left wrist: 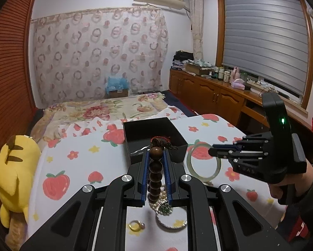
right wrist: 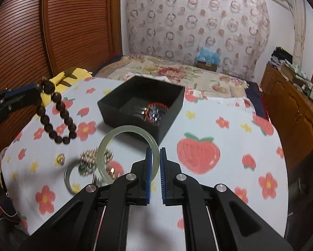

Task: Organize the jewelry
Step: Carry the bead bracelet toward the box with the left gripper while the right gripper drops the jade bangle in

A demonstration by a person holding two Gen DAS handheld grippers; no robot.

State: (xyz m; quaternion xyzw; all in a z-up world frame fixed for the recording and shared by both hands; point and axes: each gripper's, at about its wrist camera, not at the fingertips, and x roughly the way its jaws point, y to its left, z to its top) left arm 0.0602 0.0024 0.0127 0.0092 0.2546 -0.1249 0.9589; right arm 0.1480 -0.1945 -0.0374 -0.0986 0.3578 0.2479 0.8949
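Note:
My left gripper [left wrist: 155, 156] is shut on a dark wooden bead bracelet [left wrist: 155, 173], held in the air just short of the open black box [left wrist: 154, 138]; the bracelet hangs from it in the right wrist view [right wrist: 56, 121]. My right gripper [right wrist: 155, 152] is shut on the rim of a pale green jade bangle [right wrist: 127, 154], lifted near the box [right wrist: 144, 106]; it also shows in the left wrist view [left wrist: 203, 161]. The box holds a red and blue beaded bracelet [right wrist: 155, 113].
On the strawberry-print cloth [right wrist: 219, 167] lie a pearl strand [right wrist: 89, 156], a silver bangle [right wrist: 73, 177] and a gold ring [left wrist: 136, 226]. A yellow plush toy [left wrist: 12, 179] lies at the left edge. A wooden cabinet [left wrist: 208, 92] stands to the right.

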